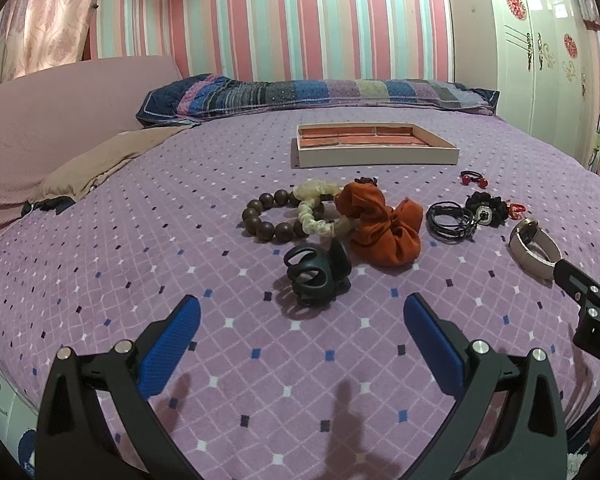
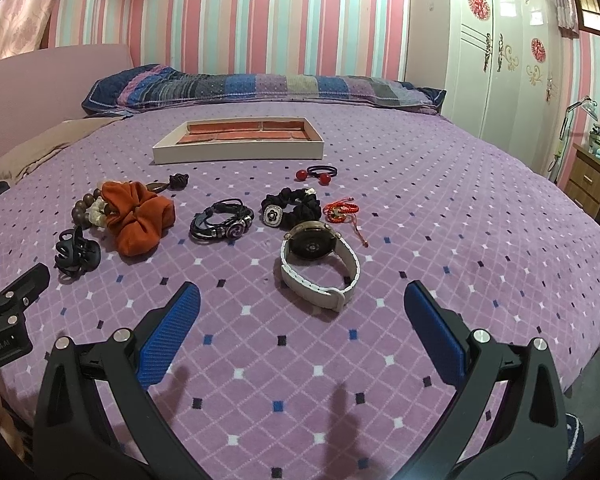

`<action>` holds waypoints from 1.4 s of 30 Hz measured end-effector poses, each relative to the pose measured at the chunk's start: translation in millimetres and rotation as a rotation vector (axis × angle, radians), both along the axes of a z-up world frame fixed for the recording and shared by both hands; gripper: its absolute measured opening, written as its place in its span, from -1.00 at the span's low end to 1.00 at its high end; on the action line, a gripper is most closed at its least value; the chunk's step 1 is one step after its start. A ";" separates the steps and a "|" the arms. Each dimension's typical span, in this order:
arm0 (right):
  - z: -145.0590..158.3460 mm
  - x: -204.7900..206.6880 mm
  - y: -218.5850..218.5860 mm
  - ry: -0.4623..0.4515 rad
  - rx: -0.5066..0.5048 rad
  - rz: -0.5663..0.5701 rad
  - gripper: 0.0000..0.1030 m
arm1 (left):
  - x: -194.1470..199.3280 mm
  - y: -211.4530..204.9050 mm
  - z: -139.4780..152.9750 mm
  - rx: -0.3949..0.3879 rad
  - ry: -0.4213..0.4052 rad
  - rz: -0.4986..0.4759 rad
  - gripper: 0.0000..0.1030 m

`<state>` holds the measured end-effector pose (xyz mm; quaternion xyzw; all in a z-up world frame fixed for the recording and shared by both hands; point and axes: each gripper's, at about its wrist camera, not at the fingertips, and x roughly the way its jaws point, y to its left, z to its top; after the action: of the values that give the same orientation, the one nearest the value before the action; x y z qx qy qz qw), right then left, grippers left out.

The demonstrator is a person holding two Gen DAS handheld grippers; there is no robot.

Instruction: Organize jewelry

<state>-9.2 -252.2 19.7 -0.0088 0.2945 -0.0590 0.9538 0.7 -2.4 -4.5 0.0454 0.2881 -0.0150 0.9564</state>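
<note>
Your left gripper [image 1: 302,312] hangs over the purple bedspread [image 1: 140,240] with its blue pads wide apart and nothing between them. Just in front of it lies the black claw clip [image 1: 316,272]. Your right gripper [image 2: 302,300] is spread in the same way and holds nothing; the white-strap watch [image 2: 320,268] lies just beyond its fingertips, resting on its side with the back of the case turned toward you.

A little farther, on the left side of the group, you see the orange scrunchie [image 1: 384,228]. It touches the cream scrunchie [image 1: 320,212], which lies across the ring of brown wooden beads [image 1: 268,216]. In the middle sits the black leather bracelet [image 2: 222,222], near the black scrunchie with a flower charm [image 2: 288,210]. Just right of that scrunchie is a small red cord bracelet [image 2: 340,210]. A dark knotted piece [image 2: 179,180] lies behind the orange scrunchie.

Behind these, the hair tie with two red balls [image 2: 316,173] lies alone. Farther still, well apart from all the jewelry, stands the shallow white tray [image 2: 236,152] with a red lining divided in compartments; I see nothing inside it. At the far end a patchwork pillow [image 2: 260,88] lies against the striped wall [image 2: 260,20].
</note>
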 end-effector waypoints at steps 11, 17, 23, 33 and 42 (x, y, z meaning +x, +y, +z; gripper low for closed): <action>-1.1 1.2 -0.9 0.003 -0.004 -0.004 0.92 | 6.5 4.8 -1.6 -0.010 0.026 0.014 0.93; 2.9 10.4 -8.4 0.006 -0.059 -0.036 0.92 | 14.1 11.0 5.5 -0.007 0.016 0.020 0.93; 9.9 29.4 -34.0 0.024 -0.038 -0.057 0.92 | 34.7 15.8 10.9 -0.060 0.042 -0.026 0.93; -7.3 61.5 -64.3 0.101 -0.056 -0.077 0.72 | 58.9 -5.0 -0.6 0.008 0.058 -0.051 0.93; -35.8 86.2 -71.4 0.215 0.037 -0.055 0.12 | 79.9 4.1 -15.6 -0.007 0.115 -0.029 0.93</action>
<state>77.1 -323.6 -16.1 0.0106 0.3964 -0.0786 0.9146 80.7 1.6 -20.1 0.0452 0.3419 -0.0325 0.9381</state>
